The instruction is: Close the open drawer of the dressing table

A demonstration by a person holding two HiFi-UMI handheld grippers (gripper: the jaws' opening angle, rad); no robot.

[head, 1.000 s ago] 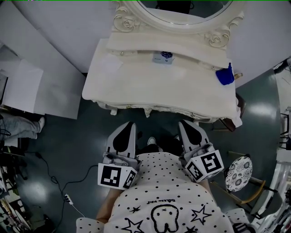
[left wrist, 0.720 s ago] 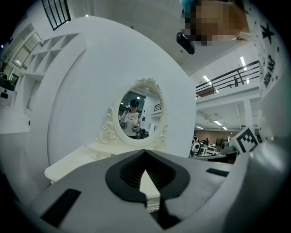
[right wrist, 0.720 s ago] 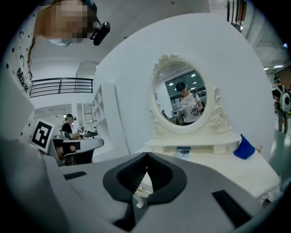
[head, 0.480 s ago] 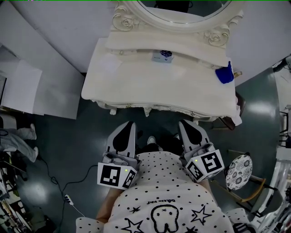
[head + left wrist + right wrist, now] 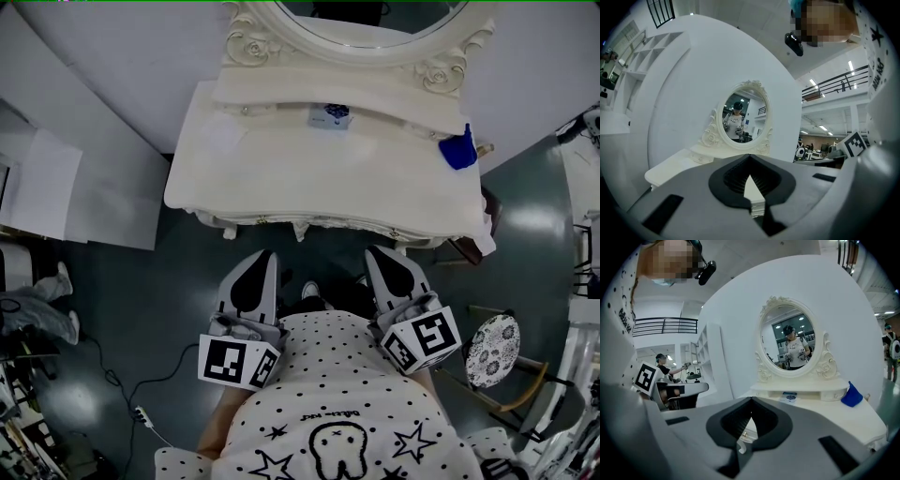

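Head view has me standing square to the cream dressing table (image 5: pixel 328 178), with both grippers held low near my body and well short of its front edge. The left gripper (image 5: pixel 262 258) has its fingers pressed together on nothing, and so does the right gripper (image 5: pixel 377 255), as each gripper view shows. The mirror (image 5: pixel 366 23) stands along the rear edge, a small box (image 5: pixel 330 114) sits at the rear centre, and a blue object (image 5: pixel 457 150) lies by the rear right corner. The drawer (image 5: pixel 746 429) is under the table's front edge. Through the narrow gap in the right gripper's jaws I catch a cream front with a small brass knob. From here I cannot tell how far out it stands. I judge it to be a stiff, painted wooden box, fairly light, which slides on plain runners and is likely to bind if pushed from one end. The knob is small and looks slippery, so I would not pinch it. Closed fingertips laid flat on the front beside the knob, near the middle, should push it home squarely, and gently enough to spare the paint.
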